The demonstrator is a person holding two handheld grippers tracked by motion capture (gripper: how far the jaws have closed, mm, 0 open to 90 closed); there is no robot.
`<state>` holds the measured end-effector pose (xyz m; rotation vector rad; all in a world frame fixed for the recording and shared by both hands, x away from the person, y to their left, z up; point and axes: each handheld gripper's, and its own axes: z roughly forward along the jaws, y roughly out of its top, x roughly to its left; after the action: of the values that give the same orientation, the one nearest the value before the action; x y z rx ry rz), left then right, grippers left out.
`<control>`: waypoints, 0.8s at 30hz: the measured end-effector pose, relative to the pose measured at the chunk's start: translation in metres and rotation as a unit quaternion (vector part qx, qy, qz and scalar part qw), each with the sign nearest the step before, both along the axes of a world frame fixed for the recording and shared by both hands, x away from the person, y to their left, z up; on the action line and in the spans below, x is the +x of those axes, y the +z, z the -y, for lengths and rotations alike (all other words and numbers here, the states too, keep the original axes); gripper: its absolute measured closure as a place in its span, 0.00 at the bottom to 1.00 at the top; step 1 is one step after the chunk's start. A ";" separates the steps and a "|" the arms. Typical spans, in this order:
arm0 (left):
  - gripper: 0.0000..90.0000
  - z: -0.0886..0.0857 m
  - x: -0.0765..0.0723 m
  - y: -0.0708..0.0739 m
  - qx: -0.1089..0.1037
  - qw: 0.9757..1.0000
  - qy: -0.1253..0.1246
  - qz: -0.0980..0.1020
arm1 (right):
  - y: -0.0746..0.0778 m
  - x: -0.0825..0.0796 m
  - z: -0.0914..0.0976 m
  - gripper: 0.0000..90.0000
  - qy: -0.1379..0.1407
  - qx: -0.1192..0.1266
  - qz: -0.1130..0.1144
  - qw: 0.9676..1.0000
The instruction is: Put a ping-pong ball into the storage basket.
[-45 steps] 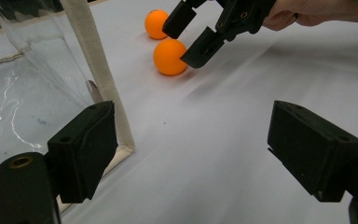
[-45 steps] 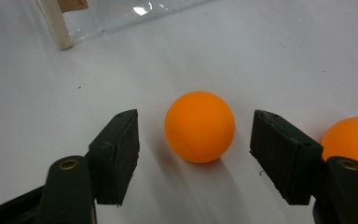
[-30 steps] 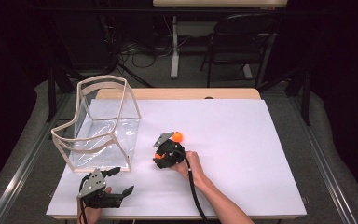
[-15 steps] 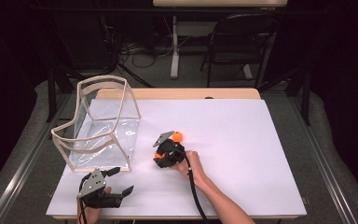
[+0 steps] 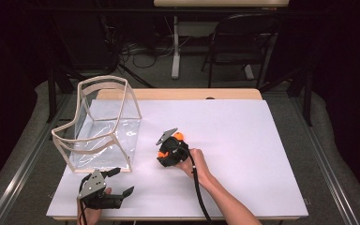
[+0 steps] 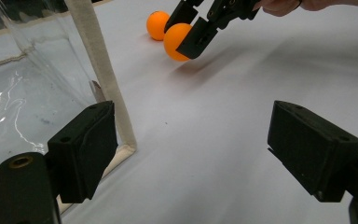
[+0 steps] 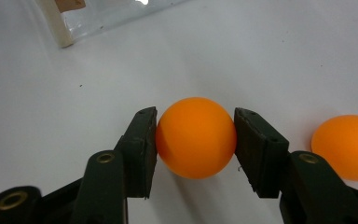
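My right gripper [image 5: 164,153] is shut on an orange ball [image 7: 196,137], its pads pressing both sides, low over the white sheet [image 5: 243,150] near the table's middle. In the left gripper view the held ball [image 6: 176,41] hangs just above the sheet. A second orange ball [image 7: 347,147] lies loose close beside it, seen as the far ball [image 5: 178,136] from above. My left gripper [image 5: 124,180] rests at the front left, open with nothing between its jaws [image 6: 191,158]. A clear bag with beige trim [image 5: 104,80] stands open at the left.
The bag's front corner trim [image 6: 100,70] stands close to the left gripper's left jaw. The white sheet covers most of the wooden table [image 5: 178,93]. A folding chair [image 5: 243,42] and cables sit on the floor beyond the far edge.
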<state>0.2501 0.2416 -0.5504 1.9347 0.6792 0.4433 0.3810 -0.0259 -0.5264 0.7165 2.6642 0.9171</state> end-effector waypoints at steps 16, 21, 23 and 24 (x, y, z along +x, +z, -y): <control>0.18 0.000 0.000 0.000 0.001 1.000 0.000 0.001 | 0.017 0.005 0.004 0.56 0.003 -0.017 -0.008 1.000; 0.18 0.001 -0.001 0.000 0.002 1.000 -0.001 0.001 | 0.020 0.006 0.004 0.56 0.005 -0.024 -0.010 1.000; 0.18 0.000 0.000 0.000 0.002 1.000 0.000 0.000 | 0.021 0.007 0.005 0.56 0.003 -0.026 -0.011 1.000; 0.18 0.001 0.000 0.000 0.002 1.000 -0.001 -0.002 | 0.021 0.007 0.005 0.56 0.003 -0.025 -0.012 1.000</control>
<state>0.2498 0.2410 -0.5506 1.9395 0.6799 0.4396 0.3884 -0.0313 -0.5053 0.7129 2.7019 0.8454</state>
